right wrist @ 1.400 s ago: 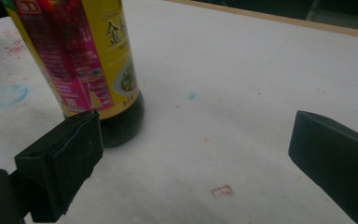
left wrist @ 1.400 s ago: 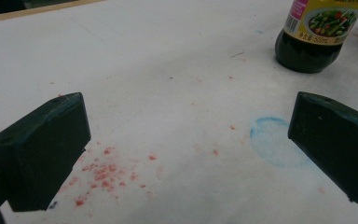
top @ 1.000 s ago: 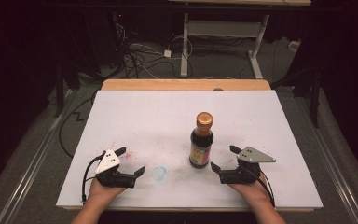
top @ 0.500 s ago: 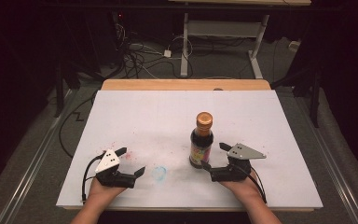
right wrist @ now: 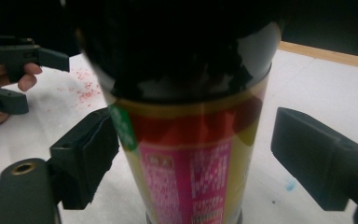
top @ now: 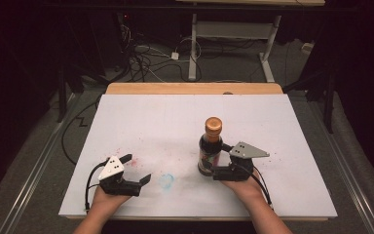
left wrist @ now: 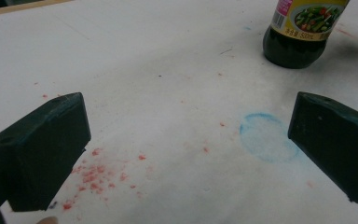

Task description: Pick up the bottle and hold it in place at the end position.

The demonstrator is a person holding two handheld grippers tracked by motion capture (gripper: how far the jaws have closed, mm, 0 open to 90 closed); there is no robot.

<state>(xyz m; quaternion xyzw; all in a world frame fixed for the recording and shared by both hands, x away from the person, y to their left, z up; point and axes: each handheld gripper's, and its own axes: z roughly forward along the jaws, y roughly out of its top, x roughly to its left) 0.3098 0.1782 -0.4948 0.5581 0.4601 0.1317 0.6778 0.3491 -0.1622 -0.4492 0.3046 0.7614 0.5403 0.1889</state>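
Fingers of the right gripper (right wrist: 193, 158) bracket the sauce bottle (top: 210, 146) at label height but are not clamped: in the right gripper view one pad (right wrist: 86, 156) sits at or just touching the label edge, the other pad (right wrist: 314, 156) stands clearly apart from the glass. Jaws have just been closing, bottle between them, so grasp is under way, not finished. Left gripper (top: 137, 170) idles near the front-left of the table (top: 141, 122), jaws spread wide with nothing between them, just bare stained surface in the left gripper view. Bottle stands upright on the white table, right of centre, toward the near edge, orange cap (top: 213, 125) on, dark liquid, yellow-and-pink label. Progress judgement: approach done, squeeze partly done; firm grip, lift and whatever move follows are all left. Count: one bottle, one cap, two grippers, two hands, one blue ring mark (top: 166, 181), one patch of red specks (left wrist: 93, 175) near the left gripper. Bottle not yet raised; base on the table.
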